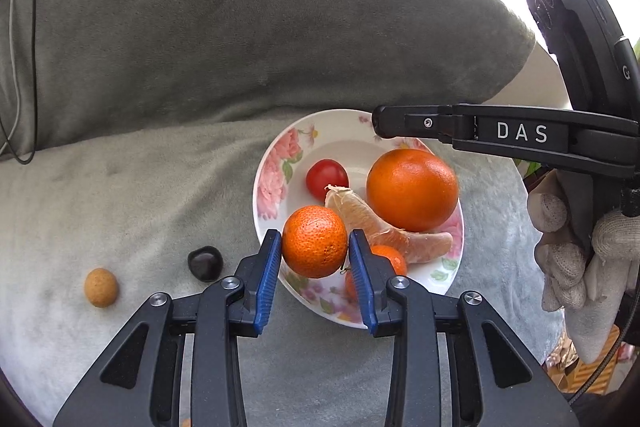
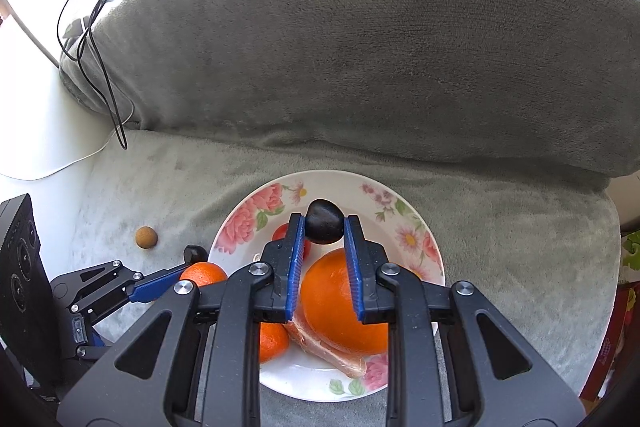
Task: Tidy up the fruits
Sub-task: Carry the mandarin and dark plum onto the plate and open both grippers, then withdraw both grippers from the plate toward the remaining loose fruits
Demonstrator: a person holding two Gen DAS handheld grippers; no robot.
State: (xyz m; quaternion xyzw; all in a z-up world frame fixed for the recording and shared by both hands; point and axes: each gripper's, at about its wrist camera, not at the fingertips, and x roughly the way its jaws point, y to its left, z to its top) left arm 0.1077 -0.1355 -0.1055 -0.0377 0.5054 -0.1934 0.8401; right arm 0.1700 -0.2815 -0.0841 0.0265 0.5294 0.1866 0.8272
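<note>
My left gripper [image 1: 315, 247] is shut on a mandarin [image 1: 315, 242] and holds it over the near left rim of the flowered plate [image 1: 276, 163]. On the plate lie a big orange [image 1: 412, 189], a red tomato [image 1: 326, 177], a peeled pomelo segment [image 1: 360, 215] and another mandarin [image 1: 390, 259]. My right gripper [image 2: 323, 227] is shut on a dark chestnut [image 2: 324, 221] above the plate [image 2: 404, 215], over the big orange [image 2: 336, 307]. A second dark chestnut [image 1: 205, 263] and a small tan longan [image 1: 101, 287] lie on the blanket left of the plate.
A grey fleece blanket [image 1: 160, 187] covers the seat and a large cushion [image 1: 240, 27] behind the plate. Cables [image 2: 100, 27] hang at the far left. The right gripper's body and a gloved hand [image 1: 568, 247] show at the right of the left wrist view.
</note>
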